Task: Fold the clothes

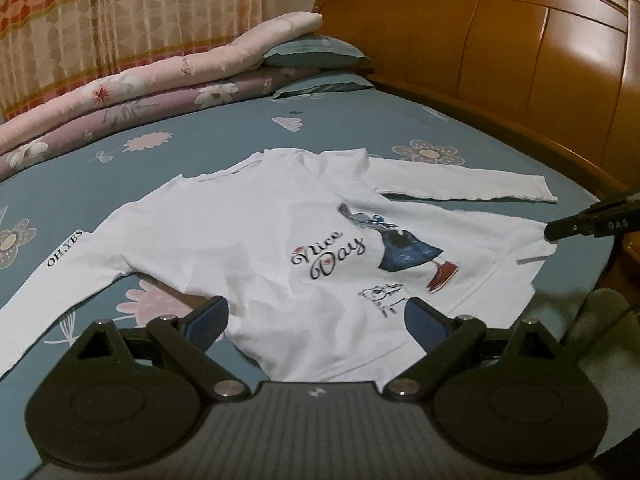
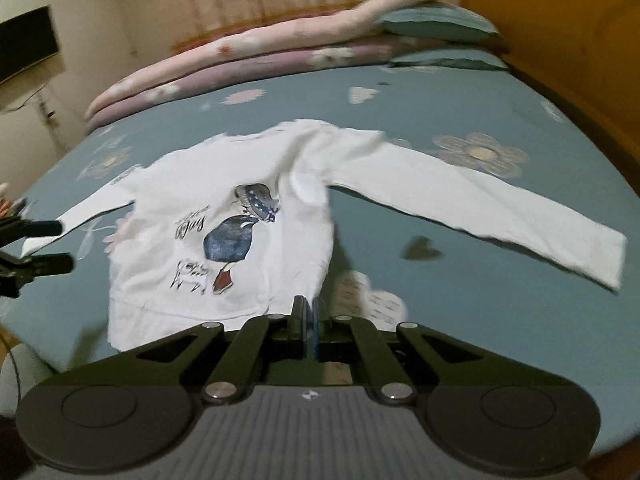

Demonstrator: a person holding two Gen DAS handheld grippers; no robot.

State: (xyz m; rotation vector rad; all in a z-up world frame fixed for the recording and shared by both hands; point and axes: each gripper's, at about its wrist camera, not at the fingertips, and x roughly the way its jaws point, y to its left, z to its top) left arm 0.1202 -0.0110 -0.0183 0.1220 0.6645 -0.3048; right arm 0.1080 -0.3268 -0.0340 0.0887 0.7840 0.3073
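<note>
Shirt (image 1: pixel 280 240) lies flat on bed (image 1: pixel 400 120), just ahead of both jaws

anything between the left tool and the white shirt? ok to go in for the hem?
Nothing visible in the way. The left tool is open with its fingers straddling the near edge of the white shirt, which lies flat on the bedsheet. The folded quilts and pillows sit far behind the shirt. The right tool is shut, off to the side.
</note>
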